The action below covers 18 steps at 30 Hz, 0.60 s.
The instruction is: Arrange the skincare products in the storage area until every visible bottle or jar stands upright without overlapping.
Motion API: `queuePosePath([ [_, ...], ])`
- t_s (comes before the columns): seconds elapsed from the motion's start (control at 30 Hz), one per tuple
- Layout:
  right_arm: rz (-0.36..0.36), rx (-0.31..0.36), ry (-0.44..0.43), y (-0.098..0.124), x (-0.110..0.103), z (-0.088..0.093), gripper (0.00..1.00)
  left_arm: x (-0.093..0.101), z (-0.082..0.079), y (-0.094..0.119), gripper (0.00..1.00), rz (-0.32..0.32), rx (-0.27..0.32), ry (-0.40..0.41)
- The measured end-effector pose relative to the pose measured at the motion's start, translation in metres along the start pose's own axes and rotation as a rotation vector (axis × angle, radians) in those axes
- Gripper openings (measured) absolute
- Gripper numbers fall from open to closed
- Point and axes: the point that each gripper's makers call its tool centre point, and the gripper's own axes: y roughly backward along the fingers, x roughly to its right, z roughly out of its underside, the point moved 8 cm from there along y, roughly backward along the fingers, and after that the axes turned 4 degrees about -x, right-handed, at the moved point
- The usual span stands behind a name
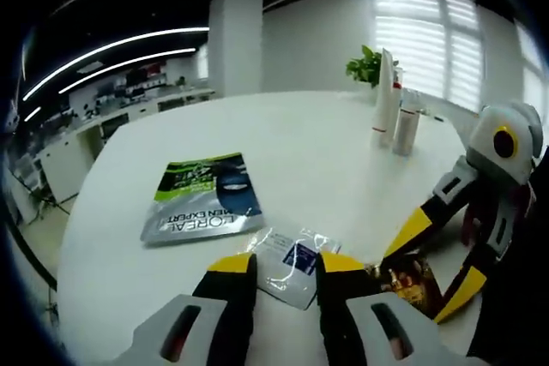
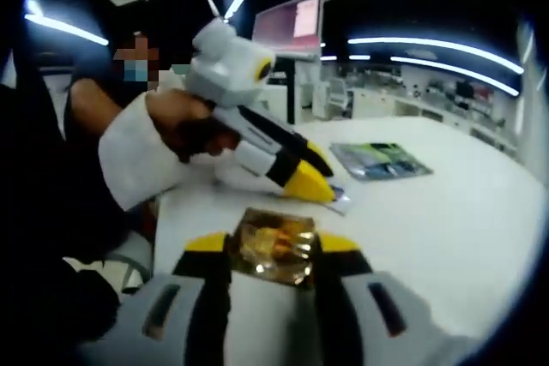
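Observation:
A small white sachet with a blue label [image 1: 292,265] lies flat on the white table [image 1: 326,152], between the narrow-set jaws of my left gripper [image 1: 286,263]. Whether they press it I cannot tell. In the right gripper view the left gripper [image 2: 313,179] points down at that white sachet [image 2: 341,201]. My right gripper [image 2: 273,244] is shut on a crinkled gold sachet [image 2: 274,250]. In the left gripper view the right gripper [image 1: 416,287] comes in from the right around the gold sachet [image 1: 399,276]. A tall white tube [image 1: 383,96] and a smaller bottle [image 1: 406,129] stand upright at the far side.
A green and grey face-mask pack [image 1: 202,199] lies flat left of the white sachet, and the face-mask pack [image 2: 382,160] also appears beyond the left gripper. A potted plant [image 1: 367,64] stands behind the bottles. A person's hand and white sleeve [image 2: 141,156] hold the left gripper.

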Motion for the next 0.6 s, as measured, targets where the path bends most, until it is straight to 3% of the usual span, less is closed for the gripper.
queuePosePath([
  [0.43, -0.036, 0.017, 0.024, -0.016, -0.009, -0.011, 0.36, -0.002, 0.001, 0.003, 0.28, 0.013, 0.016, -0.005],
  [0.53, -0.006, 0.100, 0.005, -0.008, -0.003, -0.017, 0.35, -0.006, -0.001, 0.007, 0.28, 0.013, 0.046, 0.018],
  [0.6, -0.005, 0.113, -0.001, -0.001, 0.001, -0.020, 0.37, -0.010, -0.002, 0.009, 0.28, 0.007, 0.066, 0.043],
])
